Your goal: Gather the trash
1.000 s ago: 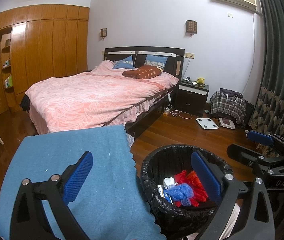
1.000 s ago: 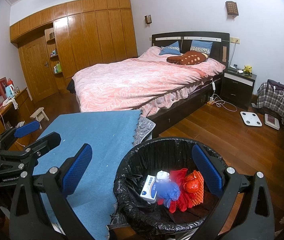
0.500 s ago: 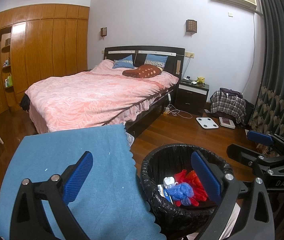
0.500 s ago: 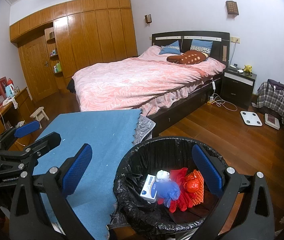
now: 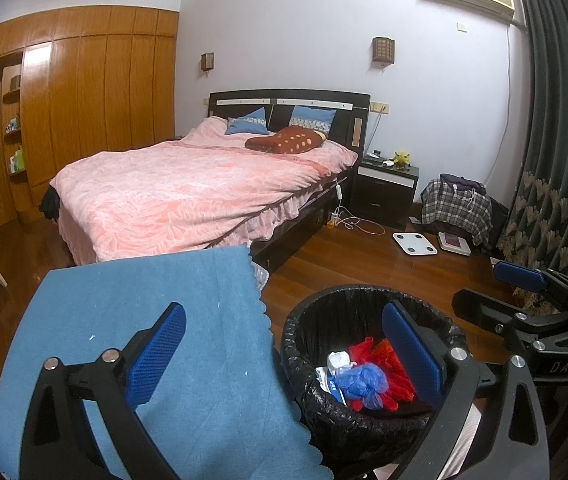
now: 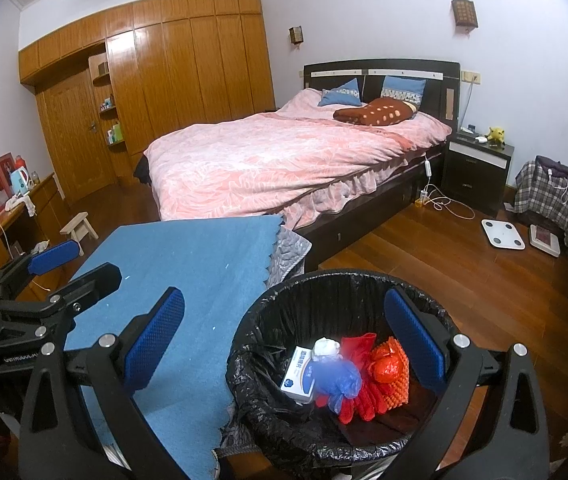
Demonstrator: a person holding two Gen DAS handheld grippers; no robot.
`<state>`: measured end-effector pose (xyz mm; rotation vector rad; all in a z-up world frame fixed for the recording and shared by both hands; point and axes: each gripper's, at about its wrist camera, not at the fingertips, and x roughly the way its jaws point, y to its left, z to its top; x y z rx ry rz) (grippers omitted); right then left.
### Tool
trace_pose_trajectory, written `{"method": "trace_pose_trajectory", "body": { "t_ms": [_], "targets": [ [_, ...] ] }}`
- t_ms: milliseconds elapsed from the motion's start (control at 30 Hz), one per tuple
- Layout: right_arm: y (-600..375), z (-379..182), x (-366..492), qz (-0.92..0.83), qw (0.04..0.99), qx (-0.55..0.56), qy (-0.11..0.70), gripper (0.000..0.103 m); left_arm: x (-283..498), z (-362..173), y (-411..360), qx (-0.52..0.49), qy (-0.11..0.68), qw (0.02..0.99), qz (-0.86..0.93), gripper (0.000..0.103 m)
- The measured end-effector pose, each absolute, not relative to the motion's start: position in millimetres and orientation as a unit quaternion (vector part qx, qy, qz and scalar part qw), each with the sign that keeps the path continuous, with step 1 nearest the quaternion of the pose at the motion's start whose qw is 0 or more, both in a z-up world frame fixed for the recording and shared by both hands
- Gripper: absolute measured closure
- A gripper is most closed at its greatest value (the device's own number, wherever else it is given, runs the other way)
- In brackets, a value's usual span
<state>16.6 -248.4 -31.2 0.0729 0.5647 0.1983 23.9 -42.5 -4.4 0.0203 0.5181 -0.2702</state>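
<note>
Nothing has shifted since the earlier frames: both tools hang where they were, and the trash lies as it did.

Left wrist view: the black-lined bin (image 5: 367, 364) stands on the wooden floor, just beside the right edge of the blue-covered table (image 5: 156, 344). Inside it lie a blue plastic bag (image 5: 361, 382), a white crumpled wad (image 5: 337, 360), a white and blue box (image 5: 325, 380) mostly hidden under the bag, and red wrappers (image 5: 389, 372). The left tool (image 5: 284, 354) hovers with its fingers spread wide and nothing between them; one blue pad sits over the table, the other over the bin's opening. It points forward toward the bed. The right tool (image 5: 517, 276) shows to the right of the bin, seen side-on.

Right wrist view: the bin (image 6: 347, 372) again holds the box (image 6: 297, 372), lying flat with its long axis running toward the bin's far wall, the blue bag (image 6: 335, 378) over its right end, the white wad (image 6: 325, 348) above that, and the red wrappers (image 6: 383, 376) to the right. The right tool (image 6: 284, 352) is spread open and empty, straddling the bin's left rim. The left tool (image 6: 54, 252) hangs over the table, left of the bin; whether it is spread cannot be told here.
</note>
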Motion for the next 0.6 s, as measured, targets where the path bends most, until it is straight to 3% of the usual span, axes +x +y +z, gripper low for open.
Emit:
{"method": "trace_pose_trajectory", "body": {
  "t_ms": [600],
  "targets": [
    [-248.9,-32.8,16.5,0.098,0.955,0.035,0.279,0.006,24.4,-10.8,-44.0,0.009,0.260,0.956,-0.132,0.006]
  ]
}}
